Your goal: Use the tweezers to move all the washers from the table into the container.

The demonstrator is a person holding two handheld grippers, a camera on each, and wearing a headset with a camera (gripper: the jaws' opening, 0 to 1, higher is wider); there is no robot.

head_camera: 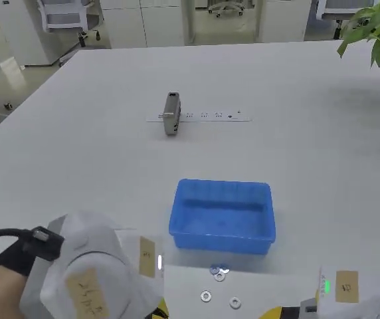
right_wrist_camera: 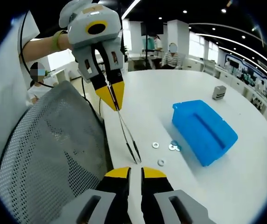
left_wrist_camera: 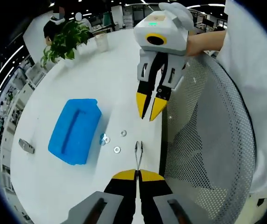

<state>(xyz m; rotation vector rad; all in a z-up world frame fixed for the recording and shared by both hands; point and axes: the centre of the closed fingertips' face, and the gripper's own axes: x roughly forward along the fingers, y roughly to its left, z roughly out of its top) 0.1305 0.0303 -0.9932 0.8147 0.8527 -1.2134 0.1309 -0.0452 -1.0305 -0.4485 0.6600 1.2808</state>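
A blue plastic container (head_camera: 222, 216) stands on the white table (head_camera: 97, 153). Three silver washers (head_camera: 206, 296) lie just in front of it, one close to its wall. My left gripper (head_camera: 158, 308) is at the lower left, shut on thin metal tweezers (left_wrist_camera: 138, 154). The tweezer tips point at the table edge, short of the washers (left_wrist_camera: 117, 150). In the right gripper view the left gripper (right_wrist_camera: 114, 100) holds the tweezers (right_wrist_camera: 128, 135) slanting down towards the washers (right_wrist_camera: 161, 162). My right gripper (right_wrist_camera: 136, 171) is shut on nothing; it also hangs opposite as the right gripper (left_wrist_camera: 148, 114).
A power strip with a grey adapter (head_camera: 171, 113) lies beyond the container. A potted plant (head_camera: 376, 33) stands at the far right. A mesh chair back (left_wrist_camera: 203, 140) is close against the table's near edge, beside both grippers.
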